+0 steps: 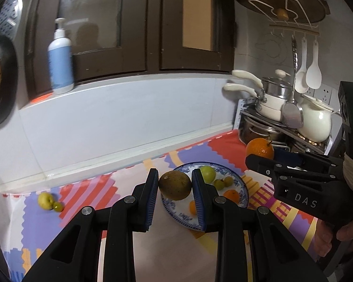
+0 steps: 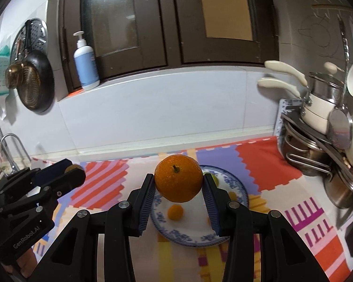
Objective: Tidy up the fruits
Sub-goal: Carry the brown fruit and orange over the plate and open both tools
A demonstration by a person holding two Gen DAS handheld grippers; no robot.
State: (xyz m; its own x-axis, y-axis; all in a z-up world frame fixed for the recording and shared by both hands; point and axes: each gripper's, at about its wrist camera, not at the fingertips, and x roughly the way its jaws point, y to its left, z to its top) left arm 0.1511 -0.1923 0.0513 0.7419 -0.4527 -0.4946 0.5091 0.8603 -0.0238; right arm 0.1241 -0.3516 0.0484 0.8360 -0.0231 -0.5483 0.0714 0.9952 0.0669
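My left gripper (image 1: pixel 175 183) is shut on a brown round fruit (image 1: pixel 174 185) and holds it above the left edge of a blue-and-white plate (image 1: pixel 243 189). The plate holds a green apple (image 1: pixel 207 173), small green fruits (image 1: pixel 223 182) and small oranges (image 1: pixel 231 196). My right gripper (image 2: pixel 178 184) is shut on a large orange (image 2: pixel 178 181) above the same plate (image 2: pixel 237 185), where a small orange (image 2: pixel 175 212) lies. The right gripper with its orange (image 1: pixel 259 149) shows at the right of the left wrist view. A yellow-green apple (image 1: pixel 45 200) and a small green fruit (image 1: pixel 58 206) lie on the mat at left.
A colourful patterned mat (image 2: pixel 258 164) covers the counter. Stacked pots and a white jug (image 1: pixel 315 122) stand on a rack at the right. A soap bottle (image 2: pixel 86 62) stands on the window ledge. A pan (image 2: pixel 34 84) hangs at left, above a sink tap (image 2: pixel 11 145).
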